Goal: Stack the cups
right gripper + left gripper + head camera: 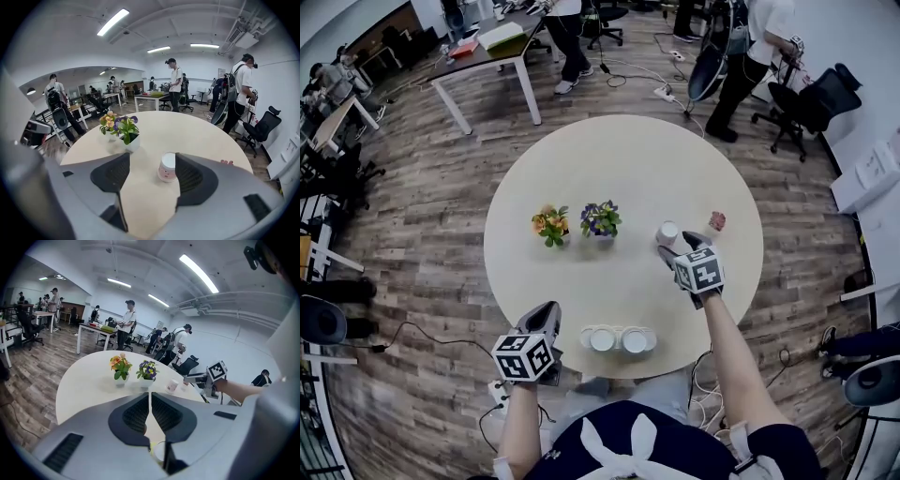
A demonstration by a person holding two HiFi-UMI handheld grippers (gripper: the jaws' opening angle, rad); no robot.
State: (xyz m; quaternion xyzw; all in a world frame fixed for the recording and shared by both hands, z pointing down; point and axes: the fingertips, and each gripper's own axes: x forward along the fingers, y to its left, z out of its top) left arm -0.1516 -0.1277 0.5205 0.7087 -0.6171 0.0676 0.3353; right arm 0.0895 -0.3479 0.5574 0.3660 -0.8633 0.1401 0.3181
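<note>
A white cup with a pink print (pixel 667 232) stands upside down on the round table (pixel 581 169), right of the two flower pots. My right gripper (pixel 682 246) is open just in front of it. In the right gripper view the cup (pixel 167 168) sits between the spread jaws of the right gripper (pixel 151 161), close to the right one, with no pad pressing on it. A cluster of white cups (pixel 619 339) stands at the table's near edge. My left gripper (pixel 546 314) hovers left of that cluster, shut and holding nothing, as the left gripper view (pixel 150 394) shows.
An orange flower pot (pixel 550 225) and a purple flower pot (pixel 601 220) stand mid-table. A small pink object (pixel 717 221) lies right of the lone cup. People, desks and office chairs (pixel 806 98) stand around the table on the wooden floor.
</note>
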